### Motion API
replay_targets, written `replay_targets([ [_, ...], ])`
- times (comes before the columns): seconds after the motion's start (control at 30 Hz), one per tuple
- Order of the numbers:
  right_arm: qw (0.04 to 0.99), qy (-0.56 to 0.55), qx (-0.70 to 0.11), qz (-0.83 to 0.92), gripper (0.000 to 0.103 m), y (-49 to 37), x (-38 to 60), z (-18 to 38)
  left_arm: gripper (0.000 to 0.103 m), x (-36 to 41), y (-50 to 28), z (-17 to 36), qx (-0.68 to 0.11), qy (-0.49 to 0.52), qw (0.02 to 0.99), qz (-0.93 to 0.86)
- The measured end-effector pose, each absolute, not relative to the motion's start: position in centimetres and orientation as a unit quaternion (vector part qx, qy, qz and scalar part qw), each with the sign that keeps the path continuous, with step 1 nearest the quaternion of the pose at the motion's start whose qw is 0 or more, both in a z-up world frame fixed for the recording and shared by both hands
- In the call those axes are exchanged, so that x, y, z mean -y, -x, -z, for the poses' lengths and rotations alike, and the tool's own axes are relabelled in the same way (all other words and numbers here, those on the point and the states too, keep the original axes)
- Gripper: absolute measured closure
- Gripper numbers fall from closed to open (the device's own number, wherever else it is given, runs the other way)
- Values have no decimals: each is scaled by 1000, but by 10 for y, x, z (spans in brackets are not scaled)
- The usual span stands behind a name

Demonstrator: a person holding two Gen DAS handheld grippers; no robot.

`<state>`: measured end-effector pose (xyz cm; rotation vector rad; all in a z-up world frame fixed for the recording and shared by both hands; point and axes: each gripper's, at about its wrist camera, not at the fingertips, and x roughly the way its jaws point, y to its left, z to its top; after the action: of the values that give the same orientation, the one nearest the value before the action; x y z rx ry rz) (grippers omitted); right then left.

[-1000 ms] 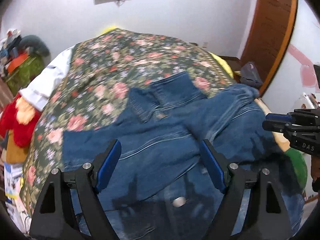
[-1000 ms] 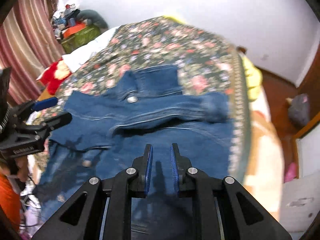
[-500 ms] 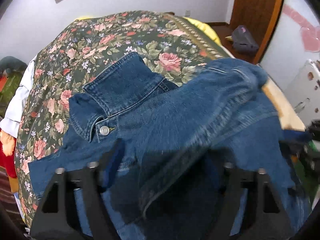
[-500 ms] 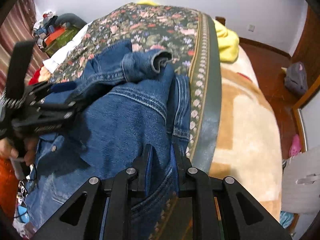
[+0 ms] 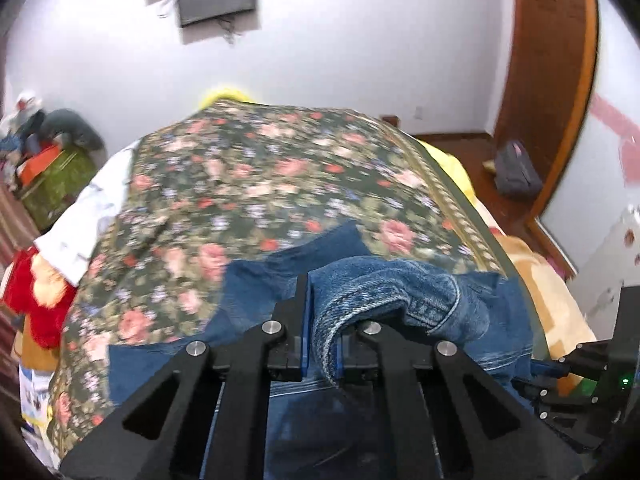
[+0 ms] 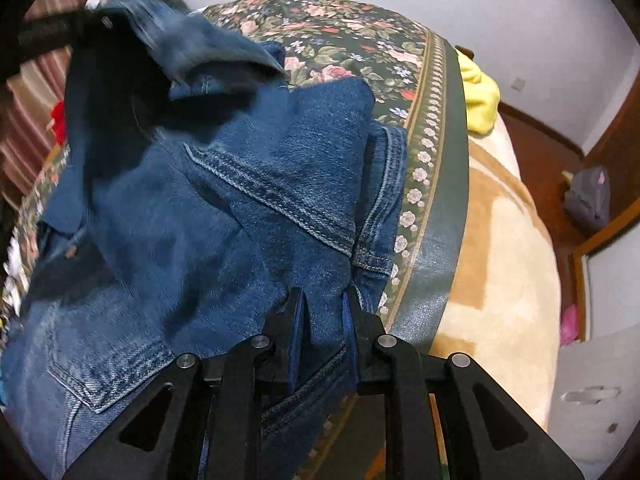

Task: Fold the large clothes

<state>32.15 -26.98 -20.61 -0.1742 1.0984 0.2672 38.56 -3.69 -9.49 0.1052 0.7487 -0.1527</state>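
Note:
A blue denim jacket [image 6: 224, 216] lies on a bed with a dark floral cover [image 5: 256, 184]. My left gripper [image 5: 320, 320] is shut on the cuff of the jacket's sleeve [image 5: 384, 292] and holds it lifted above the jacket body [image 5: 168, 364]. In the right wrist view the left gripper [image 6: 84, 28] shows at the upper left with the raised sleeve [image 6: 200, 52] hanging from it. My right gripper [image 6: 322, 312] is shut on the jacket's right side edge, close to the floral cover's border [image 6: 436, 208]. It also shows in the left wrist view [image 5: 568, 376] at the right edge.
A beige blanket [image 6: 492, 264] covers the bed's right side, with a yellow cloth [image 6: 480, 96] behind it. A red stuffed toy [image 5: 36, 304] and a green box [image 5: 52, 184] stand left of the bed. A grey bag [image 5: 516, 172] lies on the floor by a wooden door frame [image 5: 552, 80].
My left gripper has shut on the sleeve cuff and lifted it up and back. My right gripper stays shut and now pinches the jacket's right edge.

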Motion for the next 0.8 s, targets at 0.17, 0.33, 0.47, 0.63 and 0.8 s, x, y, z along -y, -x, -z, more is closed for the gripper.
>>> replay_targets([
  [0.17, 838, 83, -523, -131, 82, -320, 260, 204, 77, -23, -377, 118, -411, 6, 910, 58],
  [0.33, 838, 101, -522, -122, 82, -317, 253, 205, 59, -69, -359, 186, -483, 40, 874, 25],
  [0.47, 833, 102, -532, -111, 82, -320, 251, 205, 46, -83, -341, 216, -514, 60, 855, 35],
  [0.63, 827, 84, -546, -98, 82, -326, 252, 203, 45, -97, -333, 242, -547, 110, 829, 47],
  [0.8, 827, 42, -552, -100, 82, -324, 265, 190, 45, -105, -331, 235, -535, 135, 831, 64],
])
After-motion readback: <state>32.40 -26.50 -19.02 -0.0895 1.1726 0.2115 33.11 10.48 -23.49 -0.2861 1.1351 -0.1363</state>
